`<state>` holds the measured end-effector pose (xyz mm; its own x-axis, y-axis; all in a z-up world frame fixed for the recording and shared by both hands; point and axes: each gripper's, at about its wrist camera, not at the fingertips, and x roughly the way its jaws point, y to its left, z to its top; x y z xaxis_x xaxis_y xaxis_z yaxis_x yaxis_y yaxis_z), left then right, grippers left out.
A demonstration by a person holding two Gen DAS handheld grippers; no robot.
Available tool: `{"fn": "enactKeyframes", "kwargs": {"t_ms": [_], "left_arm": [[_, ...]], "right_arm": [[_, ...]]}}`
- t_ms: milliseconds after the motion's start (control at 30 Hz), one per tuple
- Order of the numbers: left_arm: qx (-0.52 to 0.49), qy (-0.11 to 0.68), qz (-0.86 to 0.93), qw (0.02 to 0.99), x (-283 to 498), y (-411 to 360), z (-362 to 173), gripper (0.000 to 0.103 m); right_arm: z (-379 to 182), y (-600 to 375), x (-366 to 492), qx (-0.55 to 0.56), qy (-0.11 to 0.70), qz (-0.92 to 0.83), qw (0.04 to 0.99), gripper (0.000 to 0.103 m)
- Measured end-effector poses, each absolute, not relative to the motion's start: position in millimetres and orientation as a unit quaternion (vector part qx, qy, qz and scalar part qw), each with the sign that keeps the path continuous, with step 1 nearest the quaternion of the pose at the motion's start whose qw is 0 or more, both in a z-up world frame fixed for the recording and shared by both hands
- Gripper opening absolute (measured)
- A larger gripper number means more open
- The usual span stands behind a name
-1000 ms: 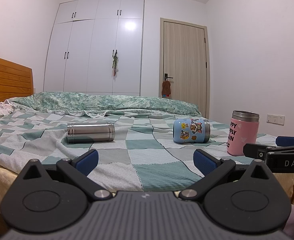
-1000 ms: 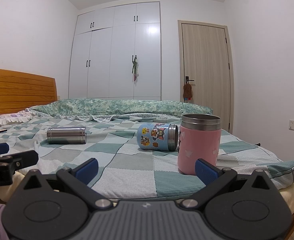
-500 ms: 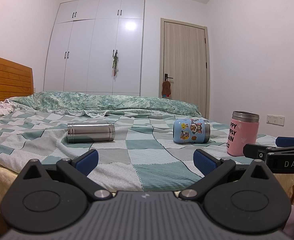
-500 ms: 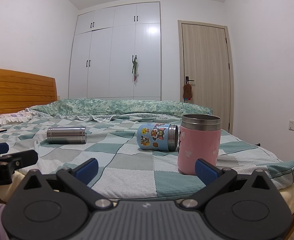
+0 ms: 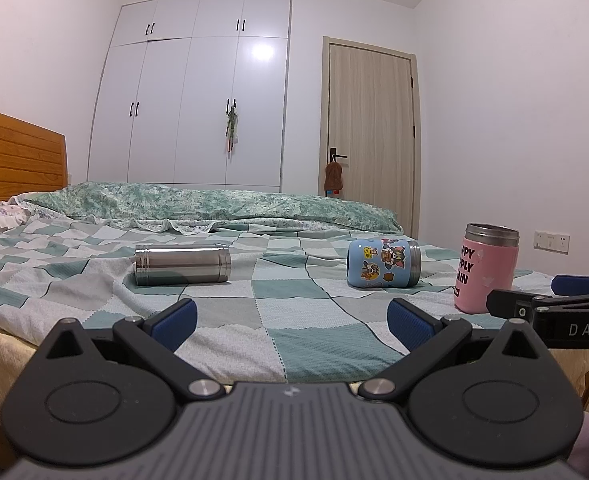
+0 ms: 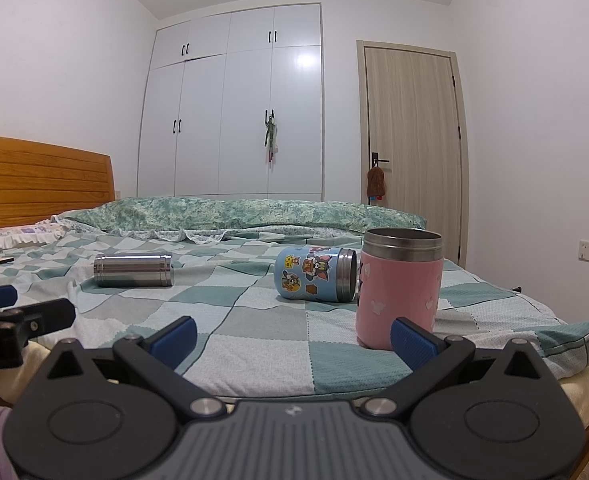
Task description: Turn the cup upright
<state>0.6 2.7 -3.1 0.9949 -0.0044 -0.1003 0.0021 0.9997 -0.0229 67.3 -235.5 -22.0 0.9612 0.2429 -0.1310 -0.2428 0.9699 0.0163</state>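
Three cups sit on the checked bedspread (image 5: 294, 320) of a bed; the steel cup (image 5: 182, 265) lies on its side toward the left, with its ridged end to the left; the blue cup (image 5: 383, 264), covered in cartoon stickers, also lies on its side, with its steel-rimmed mouth turned to the right; the pink cup (image 5: 486, 268) stands upright at the right, mouth up, with dark lettering on its wall; in the right wrist view the blue cup (image 6: 316, 275) lies just beside the pink cup (image 6: 398, 288), though whether they touch cannot be told, and the steel cup (image 6: 133, 270) is well apart from both, off to the left. The left gripper (image 5: 292, 320) hangs low at the near edge of the bed with its blue-padded fingers spread wide and nothing between them; it faces the bare patch of bedspread between the steel cup and the blue cup. The right gripper (image 6: 292, 336) is likewise spread wide and holds nothing; its right finger pad (image 6: 412, 342) overlaps the foot of the pink cup in the picture, but contact cannot be judged. Each gripper shows at the edge of the other's view. Behind the bed stand a white wardrobe (image 5: 198, 92) and a wooden door (image 5: 370, 136); a wooden headboard (image 6: 42, 184) rises at the left, and a rumpled green quilt (image 6: 234, 212) lies along the far side.
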Motion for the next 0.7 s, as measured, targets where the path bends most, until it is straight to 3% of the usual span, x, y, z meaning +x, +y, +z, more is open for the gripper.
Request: {"fn": "enactKeyframes", "kwargs": {"t_ms": [700], "left_arm": [[-0.013, 0.05, -0.001, 0.999, 0.5, 0.8, -1.4, 0.103]], "right_arm": [[-22.0, -234.0, 67.9, -0.001, 0.067, 0.123, 0.99, 0.103]]}}
